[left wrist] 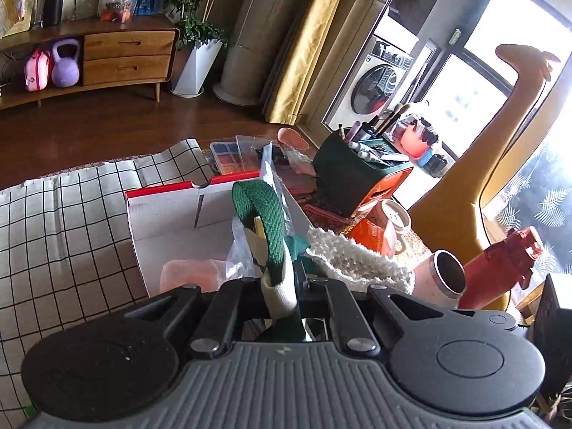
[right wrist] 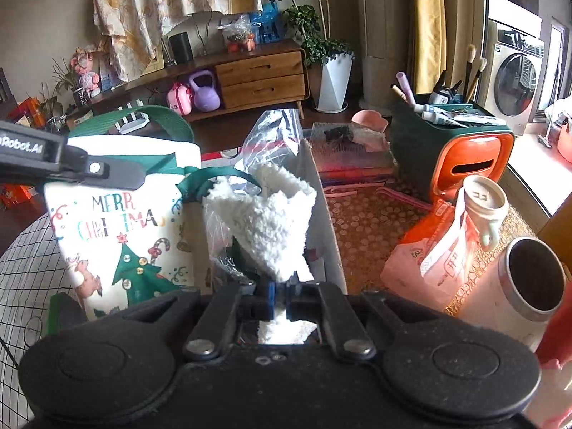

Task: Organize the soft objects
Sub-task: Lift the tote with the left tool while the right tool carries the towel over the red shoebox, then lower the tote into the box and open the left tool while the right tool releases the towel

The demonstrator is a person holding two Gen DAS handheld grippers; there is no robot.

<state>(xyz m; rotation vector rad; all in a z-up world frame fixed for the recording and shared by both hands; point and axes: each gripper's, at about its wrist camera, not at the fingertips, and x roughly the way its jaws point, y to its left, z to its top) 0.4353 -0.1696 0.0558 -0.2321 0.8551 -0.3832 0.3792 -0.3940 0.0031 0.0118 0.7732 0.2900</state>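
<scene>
Now we carry two soft things at once: the left tongs point(left wrist: 286, 286) are pinched on the green-handled Christmas bag point(right wrist: 121, 221), the right tongs point(right wrist: 280, 295) on the fluffy white cloth point(right wrist: 268, 221), both above the white cardboard box point(left wrist: 171, 214). We should hold the bag mouth wide, then lower the cloth inside before releasing.

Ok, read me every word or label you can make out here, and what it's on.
"MERR" over "CHRI MA", partly hidden: Christmas bag.
"Robot.AI", start cut off: left gripper, side.
"FF": white mug, top.
Pink plastic bag: print too blurred.
Washing machine: panel too small.
</scene>
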